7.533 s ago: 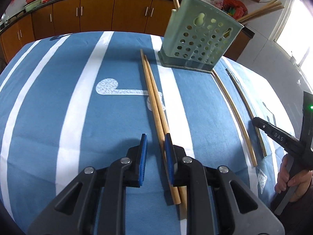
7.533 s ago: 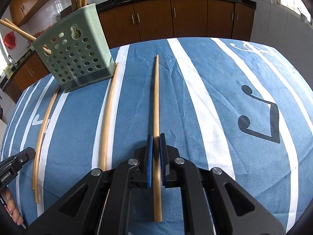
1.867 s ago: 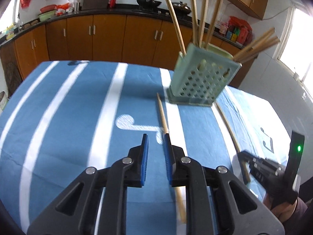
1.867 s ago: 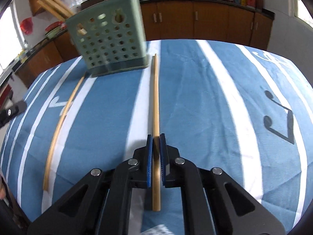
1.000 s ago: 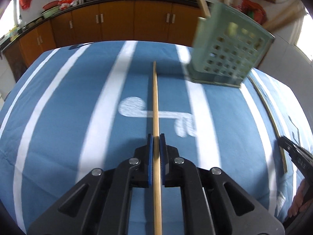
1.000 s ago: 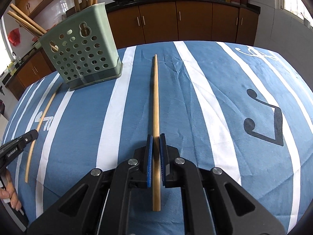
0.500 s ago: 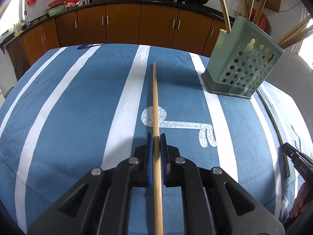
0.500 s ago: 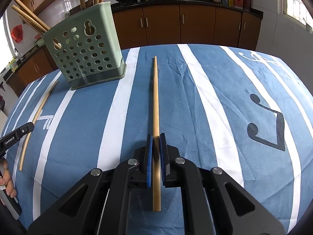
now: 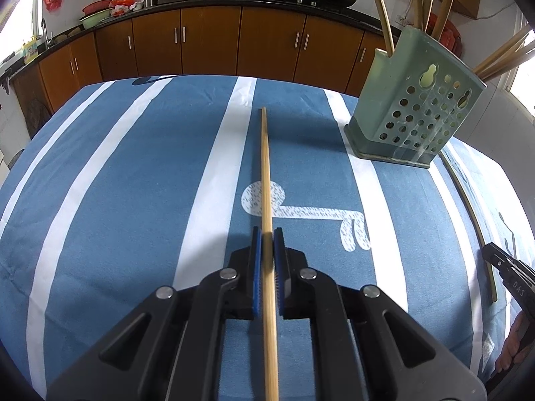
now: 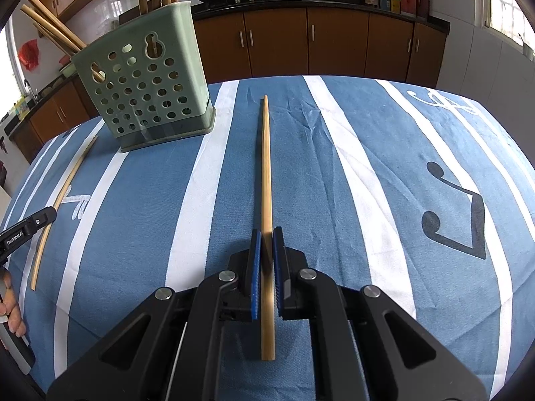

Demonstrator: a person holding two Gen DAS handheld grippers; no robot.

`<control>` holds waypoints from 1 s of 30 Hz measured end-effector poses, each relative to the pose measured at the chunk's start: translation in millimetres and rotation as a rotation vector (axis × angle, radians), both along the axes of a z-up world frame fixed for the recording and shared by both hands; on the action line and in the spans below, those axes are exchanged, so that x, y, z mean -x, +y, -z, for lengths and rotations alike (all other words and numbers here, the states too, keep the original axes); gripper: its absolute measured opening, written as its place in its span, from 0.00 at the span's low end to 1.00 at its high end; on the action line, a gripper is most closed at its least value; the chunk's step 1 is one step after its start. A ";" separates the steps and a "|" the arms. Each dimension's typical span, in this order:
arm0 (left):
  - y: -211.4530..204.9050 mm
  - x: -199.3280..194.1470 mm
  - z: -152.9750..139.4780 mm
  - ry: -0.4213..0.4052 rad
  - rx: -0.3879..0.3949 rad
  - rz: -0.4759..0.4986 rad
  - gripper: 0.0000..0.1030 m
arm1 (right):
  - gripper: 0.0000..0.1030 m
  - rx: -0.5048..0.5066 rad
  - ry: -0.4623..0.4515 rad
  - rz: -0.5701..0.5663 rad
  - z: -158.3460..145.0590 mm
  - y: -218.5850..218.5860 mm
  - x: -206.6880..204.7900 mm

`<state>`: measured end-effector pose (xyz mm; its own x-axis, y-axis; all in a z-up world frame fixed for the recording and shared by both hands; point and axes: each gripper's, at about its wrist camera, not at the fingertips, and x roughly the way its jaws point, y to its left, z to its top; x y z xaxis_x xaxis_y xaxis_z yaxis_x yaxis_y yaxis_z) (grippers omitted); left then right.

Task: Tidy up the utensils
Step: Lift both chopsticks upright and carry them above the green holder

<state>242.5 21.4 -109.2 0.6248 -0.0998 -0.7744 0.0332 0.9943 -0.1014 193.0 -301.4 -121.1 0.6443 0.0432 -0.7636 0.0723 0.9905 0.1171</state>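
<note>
My left gripper (image 9: 267,234) is shut on a long wooden chopstick (image 9: 265,173) that points forward above the blue striped cloth. My right gripper (image 10: 266,234) is shut on another wooden chopstick (image 10: 266,167), also held level above the cloth. A green perforated utensil holder (image 9: 413,107) with several chopsticks standing in it sits at the far right in the left wrist view, and at the far left in the right wrist view (image 10: 143,93). One loose chopstick (image 9: 471,217) lies on the cloth to the right of the holder; it also shows in the right wrist view (image 10: 62,207).
The table carries a blue cloth with white stripes (image 9: 117,183) and music-note prints (image 10: 451,214). Brown kitchen cabinets (image 9: 214,43) run along the back wall. The other gripper's tip shows at the right edge (image 9: 508,274) and at the left edge (image 10: 26,230).
Over the last second the left gripper with its chopstick has drawn back a little from the holder and steadied. The right gripper has edged closer to the holder, still holding its chopstick.
</note>
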 end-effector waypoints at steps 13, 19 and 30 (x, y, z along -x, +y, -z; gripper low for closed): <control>-1.5 26.5 -2.1 0.007 -0.044 0.032 0.09 | 0.08 -0.001 0.001 -0.008 0.0 1.1 17.6; 5.2 27.2 -12.1 0.012 -0.034 0.032 0.07 | 0.08 -0.011 -0.048 0.005 -18.6 -7.7 25.8; 16.0 38.1 -104.2 -0.206 0.026 0.025 0.07 | 0.08 -0.035 -0.264 0.045 -94.9 -31.4 34.9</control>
